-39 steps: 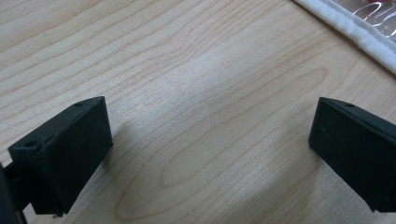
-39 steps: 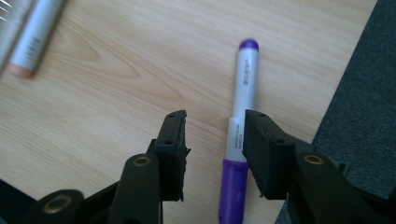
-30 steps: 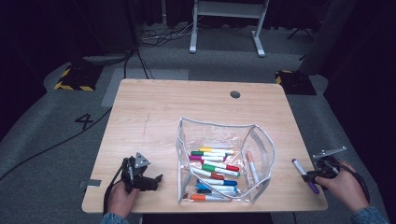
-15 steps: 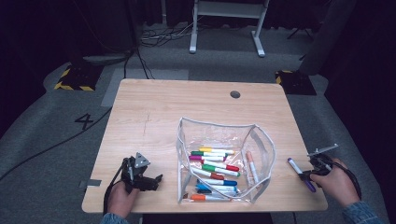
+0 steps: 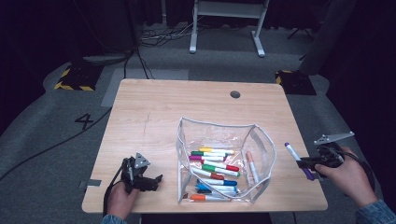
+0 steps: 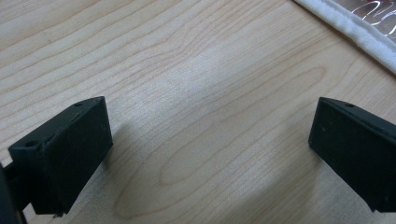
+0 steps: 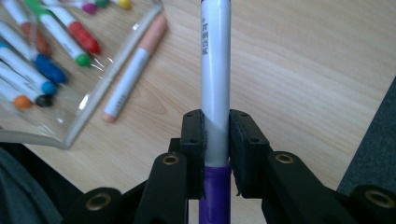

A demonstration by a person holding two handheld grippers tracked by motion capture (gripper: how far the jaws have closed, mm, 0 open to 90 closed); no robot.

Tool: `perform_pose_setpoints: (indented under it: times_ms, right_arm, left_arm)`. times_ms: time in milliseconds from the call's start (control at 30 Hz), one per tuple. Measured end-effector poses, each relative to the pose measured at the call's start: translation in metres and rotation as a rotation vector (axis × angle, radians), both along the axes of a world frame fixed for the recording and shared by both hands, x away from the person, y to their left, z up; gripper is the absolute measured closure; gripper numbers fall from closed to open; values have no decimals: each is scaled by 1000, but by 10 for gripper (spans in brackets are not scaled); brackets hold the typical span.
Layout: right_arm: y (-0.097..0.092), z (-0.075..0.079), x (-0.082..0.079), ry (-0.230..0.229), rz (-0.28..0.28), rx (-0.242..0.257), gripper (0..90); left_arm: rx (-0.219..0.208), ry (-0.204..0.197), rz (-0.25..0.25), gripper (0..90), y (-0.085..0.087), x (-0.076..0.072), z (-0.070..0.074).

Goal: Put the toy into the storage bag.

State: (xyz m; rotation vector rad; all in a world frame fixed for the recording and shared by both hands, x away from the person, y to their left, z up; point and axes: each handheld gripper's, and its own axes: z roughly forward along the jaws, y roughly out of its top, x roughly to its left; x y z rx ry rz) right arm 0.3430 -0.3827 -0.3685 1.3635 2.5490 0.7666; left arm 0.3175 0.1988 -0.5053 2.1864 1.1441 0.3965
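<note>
The white-barrelled marker with a purple cap (image 7: 215,79) is clamped between the jaws of the right hand-held gripper (image 5: 312,163), just past the right side of the pouch, above the near right corner of the light wooden worktop (image 5: 154,116). In the right gripper view the jaws are closed tight on the barrel right above the purple cap. There's small dark print running along the barrel, but it's too blurry for me to read.

Just left of it sits the clear plastic zip pouch with a white edge (image 5: 223,161), open on top and full of coloured markers: green, red, blue, orange, yellow caps. A white marker with a peach cap (image 7: 135,66) lies at the pouch's right edge; I can't tell if it's inside or just against it. It also has lettering I can't make out.

Over at the near left corner, the left hand-held gripper (image 5: 144,178) is resting low over the worktop, jaws spread wide with nothing between them, just bare wood. A white "4" (image 5: 85,121) is marked on the grey floor to the left.
</note>
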Motion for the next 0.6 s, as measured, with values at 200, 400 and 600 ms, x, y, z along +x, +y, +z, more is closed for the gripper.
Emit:
perform_pose_setpoints:
  times_ms: [200,400,600]
  right_arm:
    - [9,20,-3,-37,32,27,768]
    - [23,43,-7,-71,73,51,768]
    - [37,64,-11,-98,116,69,768]
  left_arm:
    - [0,1,0,0,0,0,0]
    - [-6,-1,0,0,0,1,0]
    - [-5,0,-2,0,-1,1,0]
